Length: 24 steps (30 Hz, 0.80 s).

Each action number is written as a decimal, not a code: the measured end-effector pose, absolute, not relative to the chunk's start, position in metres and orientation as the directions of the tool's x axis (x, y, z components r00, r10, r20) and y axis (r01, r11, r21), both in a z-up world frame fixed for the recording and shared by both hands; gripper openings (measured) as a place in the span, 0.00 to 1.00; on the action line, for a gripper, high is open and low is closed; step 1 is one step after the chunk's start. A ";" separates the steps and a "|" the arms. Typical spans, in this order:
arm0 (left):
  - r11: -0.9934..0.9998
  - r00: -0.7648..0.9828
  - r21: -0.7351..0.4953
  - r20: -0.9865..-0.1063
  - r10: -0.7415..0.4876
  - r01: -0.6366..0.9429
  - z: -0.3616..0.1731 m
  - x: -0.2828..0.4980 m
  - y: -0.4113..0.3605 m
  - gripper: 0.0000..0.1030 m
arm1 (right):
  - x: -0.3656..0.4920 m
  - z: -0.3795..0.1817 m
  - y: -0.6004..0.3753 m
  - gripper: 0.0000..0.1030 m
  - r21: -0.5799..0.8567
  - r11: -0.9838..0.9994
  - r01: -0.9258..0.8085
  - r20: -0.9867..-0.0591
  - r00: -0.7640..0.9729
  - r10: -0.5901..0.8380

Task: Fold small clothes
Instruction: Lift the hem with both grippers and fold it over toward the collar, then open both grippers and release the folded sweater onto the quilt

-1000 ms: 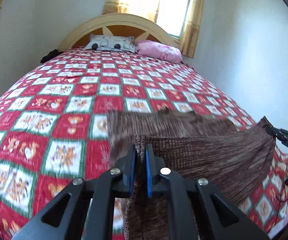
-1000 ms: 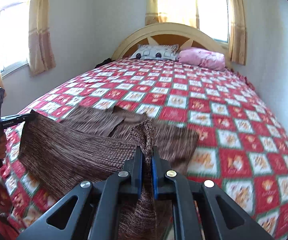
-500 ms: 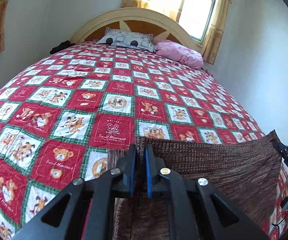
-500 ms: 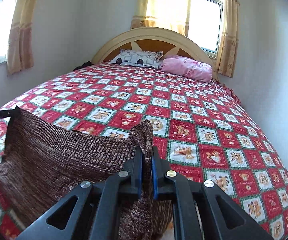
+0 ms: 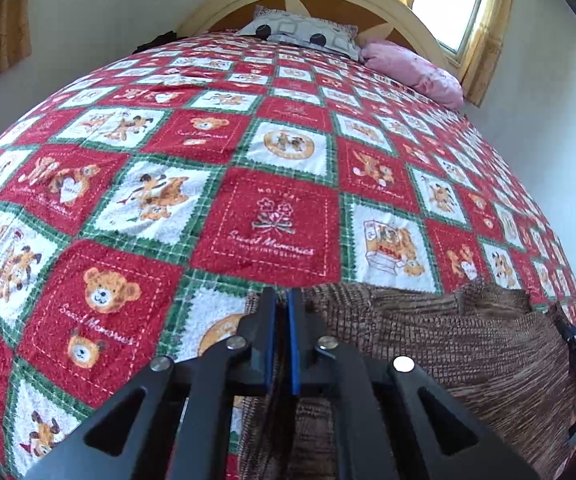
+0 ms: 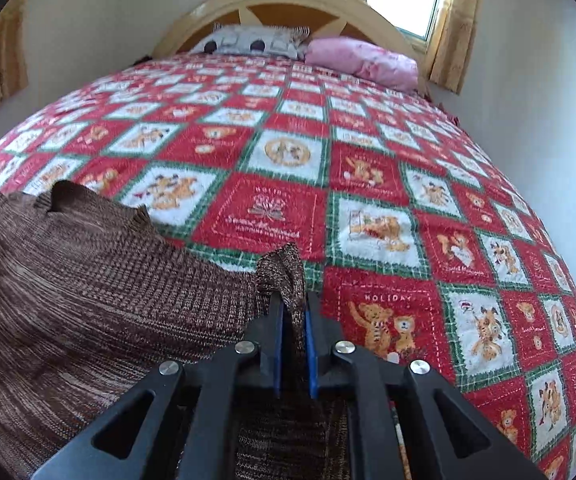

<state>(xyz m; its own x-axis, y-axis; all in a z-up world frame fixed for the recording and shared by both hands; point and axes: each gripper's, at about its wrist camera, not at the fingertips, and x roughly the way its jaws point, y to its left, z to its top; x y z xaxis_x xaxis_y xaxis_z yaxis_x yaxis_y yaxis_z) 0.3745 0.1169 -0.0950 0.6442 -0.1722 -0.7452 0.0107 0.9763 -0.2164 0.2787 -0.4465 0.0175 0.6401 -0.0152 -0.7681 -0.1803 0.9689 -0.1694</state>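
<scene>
The brown knit garment [image 6: 88, 304] lies spread across the near edge of the bed. One corner bunches upright, and its far edge is rumpled.

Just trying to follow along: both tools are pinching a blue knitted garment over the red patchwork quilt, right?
Not quite: the knitted garment is brown, not blue, as the right wrist view shows. Only the tools' pads are blue. Both the left tool and right tool do pinch it over the red patchwork quilt.

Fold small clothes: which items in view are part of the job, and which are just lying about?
In the job: brown knit garment; left tool and right tool, each gripping a corner of it.

Lying about: quilt; grey pillow; pink pillow.
</scene>
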 end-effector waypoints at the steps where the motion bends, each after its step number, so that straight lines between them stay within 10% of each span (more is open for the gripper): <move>1: 0.975 0.640 -0.220 -0.747 -0.179 0.017 -0.093 0.373 0.117 0.12 | 0.279 0.019 -0.448 0.13 -0.164 0.970 -0.180 -0.773 0.635 -0.013; 6: 0.973 0.645 -0.227 -0.736 -0.206 0.051 -0.071 0.347 0.119 0.47 | 0.244 0.077 -0.475 0.15 -0.093 0.995 -0.025 -0.608 0.793 -0.036; 9: 0.980 0.678 -0.117 -0.708 -0.197 0.162 -0.056 0.323 0.094 0.47 | 0.212 0.101 -0.474 0.15 -0.077 0.997 0.001 -0.532 0.846 -0.042; 15: 0.961 0.681 0.082 -0.721 -0.126 0.265 -0.070 0.312 0.028 0.49 | 0.174 0.076 -0.440 0.15 0.070 0.977 -0.203 -0.691 0.696 0.195; 24: 0.990 0.634 0.050 -0.763 0.122 -0.129 -0.101 0.356 0.093 0.64 | 0.147 0.025 -0.456 0.15 0.163 0.966 -0.200 -0.772 0.584 0.251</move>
<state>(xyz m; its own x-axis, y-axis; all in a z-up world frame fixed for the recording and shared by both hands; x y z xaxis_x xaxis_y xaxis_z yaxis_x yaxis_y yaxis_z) 0.3557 0.0933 -0.1013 0.6344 0.1216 -0.7634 -0.1293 0.9903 0.0502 0.1468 -0.4556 0.0250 0.5836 0.2515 -0.7721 -0.2000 0.9661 0.1634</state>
